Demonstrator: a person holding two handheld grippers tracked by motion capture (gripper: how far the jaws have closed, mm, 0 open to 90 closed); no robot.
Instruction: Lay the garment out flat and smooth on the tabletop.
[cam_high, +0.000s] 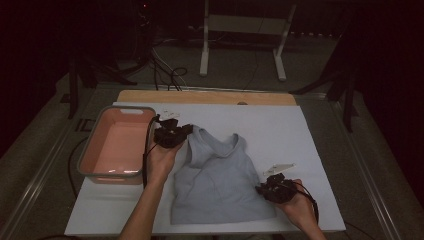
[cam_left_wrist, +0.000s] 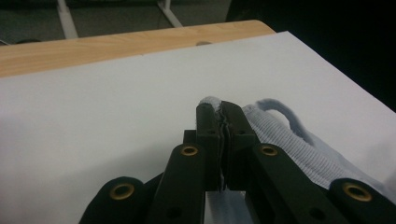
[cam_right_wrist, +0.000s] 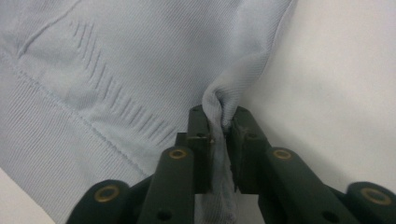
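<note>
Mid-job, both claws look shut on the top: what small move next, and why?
Probably lift both claws a little together. The left claw pinches a shoulder strap of the light blue tank top, and the right claw pinches its side edge near the hem; the rest lies flat on the white mat.

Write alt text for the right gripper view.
The right gripper, its black jaws rising from below, is shut on a pinched fold at the edge of a pale blue ribbed knit top lying on a white table cover.
</note>
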